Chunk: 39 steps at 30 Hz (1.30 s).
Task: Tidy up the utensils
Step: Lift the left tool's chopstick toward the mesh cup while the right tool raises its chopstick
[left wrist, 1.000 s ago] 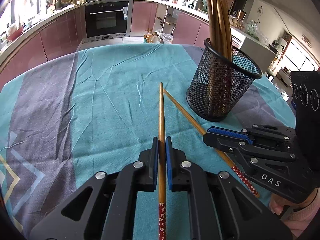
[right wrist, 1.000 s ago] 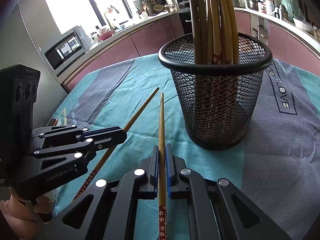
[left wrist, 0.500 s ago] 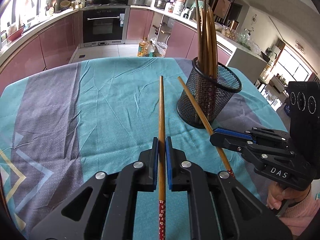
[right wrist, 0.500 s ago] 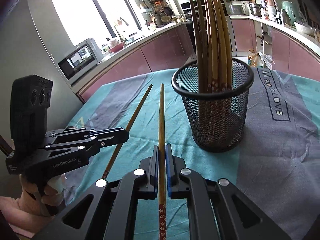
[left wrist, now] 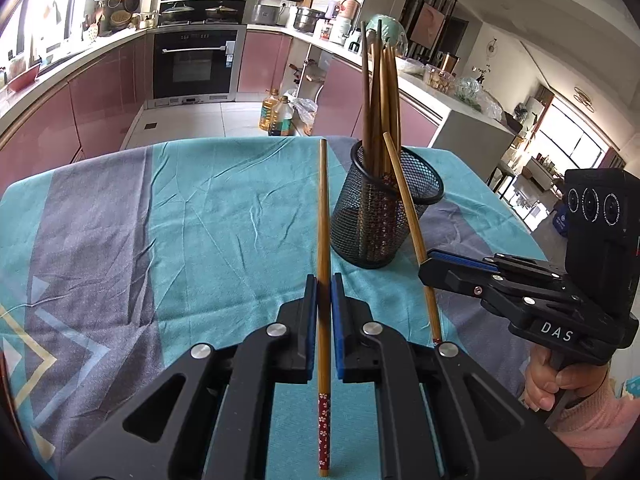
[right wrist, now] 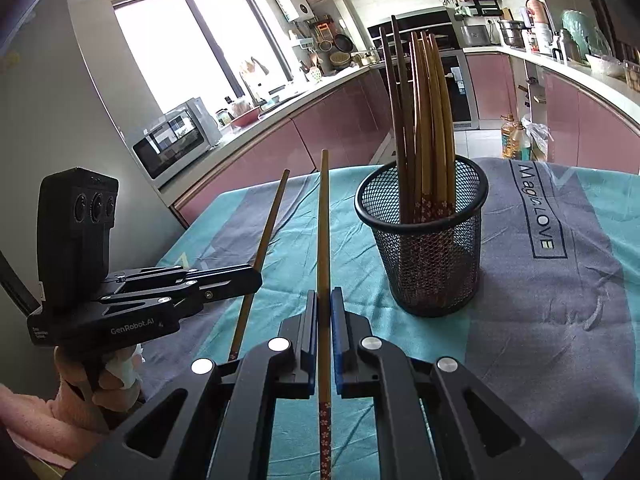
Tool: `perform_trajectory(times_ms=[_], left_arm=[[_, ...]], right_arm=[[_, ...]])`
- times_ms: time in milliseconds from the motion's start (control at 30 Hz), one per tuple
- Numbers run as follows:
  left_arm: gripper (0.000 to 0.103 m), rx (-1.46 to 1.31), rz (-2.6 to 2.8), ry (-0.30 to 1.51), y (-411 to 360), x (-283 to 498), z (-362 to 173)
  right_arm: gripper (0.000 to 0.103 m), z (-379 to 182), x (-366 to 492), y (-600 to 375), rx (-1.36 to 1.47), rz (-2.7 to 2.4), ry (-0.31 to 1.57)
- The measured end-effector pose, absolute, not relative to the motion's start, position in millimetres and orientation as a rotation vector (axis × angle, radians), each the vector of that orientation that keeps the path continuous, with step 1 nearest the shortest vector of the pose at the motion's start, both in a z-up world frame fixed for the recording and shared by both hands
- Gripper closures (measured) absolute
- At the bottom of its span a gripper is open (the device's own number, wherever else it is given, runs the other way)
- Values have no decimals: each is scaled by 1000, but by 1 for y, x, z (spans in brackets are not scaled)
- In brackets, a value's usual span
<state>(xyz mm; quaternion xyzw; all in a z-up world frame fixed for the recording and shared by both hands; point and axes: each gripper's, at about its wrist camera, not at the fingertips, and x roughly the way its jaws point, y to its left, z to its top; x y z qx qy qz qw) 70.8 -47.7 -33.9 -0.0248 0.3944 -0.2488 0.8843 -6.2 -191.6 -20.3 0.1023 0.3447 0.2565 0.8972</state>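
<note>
Pinching 1 chopstick (left wrist: 323, 216) each, the left tool (left wrist: 324, 284) and right tool (right wrist: 324, 298) hold theirs above the surface (left wrist: 200, 216); the other chopstick (right wrist: 323, 216) points beside the mesh holder (right wrist: 432, 264) near the far edge.

Can't see much of the lower ends in the mesh holder (right wrist: 430, 276); the chopsticks inside (right wrist: 424, 120) blur into the wire, so where they touch bottom is anyone's guess. The chopstick in the left gripper (left wrist: 324, 304) has its patterned end running behind the gripper body, and the right gripper (right wrist: 324, 304) does the same to its own. In the left wrist view the other chopstick (left wrist: 404, 200) crosses the holder and hides part of its rim. The tabletop (left wrist: 180, 208) is cut off by every edge.
</note>
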Motion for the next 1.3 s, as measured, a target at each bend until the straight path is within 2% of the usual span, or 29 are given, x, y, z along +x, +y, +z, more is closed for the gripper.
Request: perform_trajectory(times_ms=[1300], left_arm=[[95,-54,-572,700,-48,48,8]], right_arm=[[97,18,-23,-208,226,535,574]])
